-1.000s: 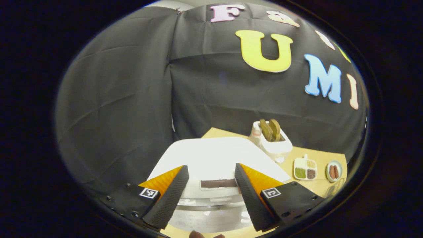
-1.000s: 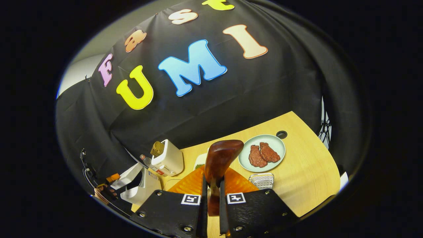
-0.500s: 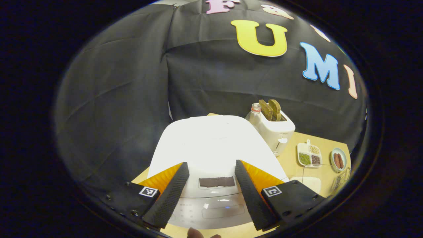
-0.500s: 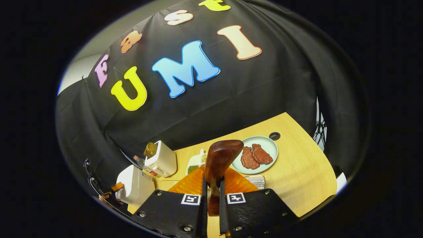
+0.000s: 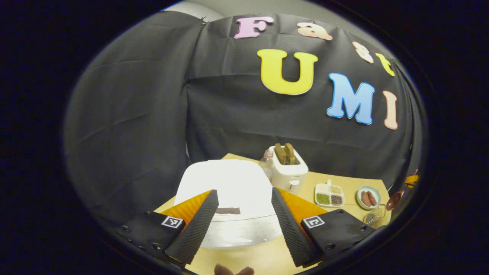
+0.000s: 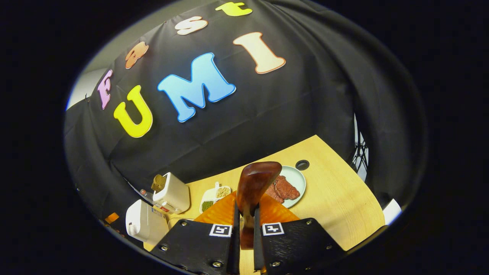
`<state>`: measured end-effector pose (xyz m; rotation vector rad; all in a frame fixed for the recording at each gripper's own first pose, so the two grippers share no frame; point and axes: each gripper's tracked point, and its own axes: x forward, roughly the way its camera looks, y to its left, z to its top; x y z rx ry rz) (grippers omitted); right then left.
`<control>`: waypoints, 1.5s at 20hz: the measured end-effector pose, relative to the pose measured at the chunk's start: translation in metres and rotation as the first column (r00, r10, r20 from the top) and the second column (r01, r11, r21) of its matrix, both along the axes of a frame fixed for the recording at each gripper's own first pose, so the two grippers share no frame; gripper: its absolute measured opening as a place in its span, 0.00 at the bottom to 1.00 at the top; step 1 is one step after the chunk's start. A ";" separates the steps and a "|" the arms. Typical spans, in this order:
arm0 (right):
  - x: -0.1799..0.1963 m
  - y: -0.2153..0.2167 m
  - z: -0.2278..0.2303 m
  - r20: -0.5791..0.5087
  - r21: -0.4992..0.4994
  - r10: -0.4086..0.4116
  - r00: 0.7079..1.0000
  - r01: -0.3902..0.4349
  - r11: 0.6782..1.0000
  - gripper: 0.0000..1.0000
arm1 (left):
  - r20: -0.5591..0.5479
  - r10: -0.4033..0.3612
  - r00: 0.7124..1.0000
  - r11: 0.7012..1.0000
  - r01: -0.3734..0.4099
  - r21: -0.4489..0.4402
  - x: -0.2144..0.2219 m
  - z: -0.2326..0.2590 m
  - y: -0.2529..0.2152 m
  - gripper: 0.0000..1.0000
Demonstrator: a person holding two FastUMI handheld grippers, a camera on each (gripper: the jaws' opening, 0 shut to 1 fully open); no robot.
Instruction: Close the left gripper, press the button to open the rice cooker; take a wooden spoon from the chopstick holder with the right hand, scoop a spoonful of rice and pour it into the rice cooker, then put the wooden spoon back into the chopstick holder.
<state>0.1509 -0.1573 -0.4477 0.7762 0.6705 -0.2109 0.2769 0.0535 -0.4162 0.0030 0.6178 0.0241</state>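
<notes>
The left tongs (image 5: 241, 221) hang released, fingers spread wide, just short of the white rice cooker (image 5: 225, 191), whose lid lies down; its front faces them on the surface (image 5: 344, 181), so they are placed to reach the button. Farther right stand a toaster (image 5: 287, 170) and a plate of meat (image 6: 296, 183). The right tongs (image 6: 244, 236) are clenched on the wooden spoon (image 6: 254, 187), bowl upward and empty, probably carried between holder and rice
</notes>
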 end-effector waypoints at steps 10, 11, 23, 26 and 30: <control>-0.003 0.014 -0.067 -0.081 -0.030 0.016 0.997 -0.018 0.999 0.14 | 0.101 0.040 0.994 0.989 -0.025 -0.148 -0.074 0.093 -0.062 0.98; -0.002 0.016 -0.074 -0.089 -0.028 0.018 0.996 -0.021 0.999 0.14 | 0.092 0.033 0.995 0.989 -0.020 -0.144 -0.080 0.096 -0.066 0.94; -0.018 0.014 -0.119 -0.180 0.109 -0.047 0.982 0.067 0.992 0.15 | 0.085 -0.013 0.996 0.989 0.026 -0.142 -0.107 0.112 -0.088 0.94; -0.025 0.013 -0.117 -0.187 0.215 -0.099 0.977 0.139 0.967 0.25 | 0.095 -0.030 0.995 0.987 0.045 -0.153 -0.109 0.116 -0.095 1.00; -0.045 0.006 -0.108 -0.199 0.274 -0.171 0.965 0.222 0.936 0.42 | 0.124 -0.052 0.991 0.985 0.072 -0.159 -0.110 0.127 -0.100 0.97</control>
